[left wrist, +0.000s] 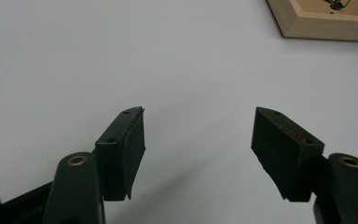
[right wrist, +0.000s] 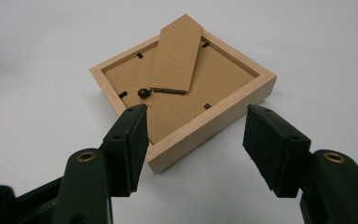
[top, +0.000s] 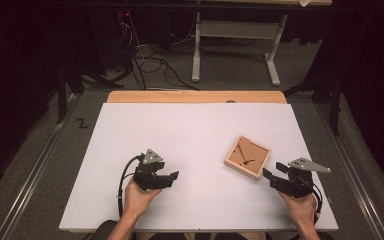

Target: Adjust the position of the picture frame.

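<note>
right gripper (right wrist: 193,140) fingers apart, seemingly just short of picture frame (right wrist: 182,88)

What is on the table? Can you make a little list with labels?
thing: wooden picture frame, lying face down
its back: brown board with a fold-out stand
surface: white table
right gripper: open, jaws pointed at the frame's near corner, not gripping
left gripper: open, holds nothing, apart from the frame
hands: one holds each gripper
</note>
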Action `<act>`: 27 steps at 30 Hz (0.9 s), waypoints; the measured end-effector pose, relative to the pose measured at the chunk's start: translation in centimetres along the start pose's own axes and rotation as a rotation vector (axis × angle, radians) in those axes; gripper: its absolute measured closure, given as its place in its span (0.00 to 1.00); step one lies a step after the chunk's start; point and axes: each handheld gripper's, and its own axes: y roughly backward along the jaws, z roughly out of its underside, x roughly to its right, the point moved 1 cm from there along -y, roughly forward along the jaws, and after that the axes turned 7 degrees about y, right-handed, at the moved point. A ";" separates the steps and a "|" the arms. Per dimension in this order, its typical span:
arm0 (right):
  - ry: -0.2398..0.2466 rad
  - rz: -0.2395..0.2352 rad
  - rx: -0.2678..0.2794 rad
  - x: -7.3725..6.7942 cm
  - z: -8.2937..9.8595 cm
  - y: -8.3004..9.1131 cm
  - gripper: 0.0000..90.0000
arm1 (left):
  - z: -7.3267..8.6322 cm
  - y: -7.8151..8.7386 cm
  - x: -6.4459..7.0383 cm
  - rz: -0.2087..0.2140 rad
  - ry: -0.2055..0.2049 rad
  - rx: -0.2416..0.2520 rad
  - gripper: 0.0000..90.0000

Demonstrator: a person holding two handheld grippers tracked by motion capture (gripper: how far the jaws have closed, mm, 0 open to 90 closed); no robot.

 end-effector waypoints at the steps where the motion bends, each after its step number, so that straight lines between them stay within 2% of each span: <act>1: 0.000 -0.001 -0.001 0.0 0.0 0.0 0.45 | 0.0 0.0 0.1 0.002 -0.005 0.003 0.39; 12: -0.026 0.001 -0.002 0.1 0.0 0.2 0.45 | 0.0 0.0 0.1 0.009 -0.020 0.008 0.40; 18: -0.048 0.003 0.003 0.5 -0.1 0.2 0.46 | 0.2 -0.7 0.8 0.019 -0.073 -0.024 0.41; 21: -0.054 0.000 0.002 0.5 -0.1 0.1 0.46 | 0.1 -0.5 0.7 0.030 -0.046 -0.030 0.40; 25: -0.044 0.007 0.000 0.3 -0.4 0.0 0.48 | 0.1 -0.3 0.4 0.021 -0.027 -0.021 0.40; 27: -0.043 0.021 0.022 0.3 -0.6 0.2 0.50 | 0.0 -0.2 0.2 0.016 -0.011 -0.011 0.40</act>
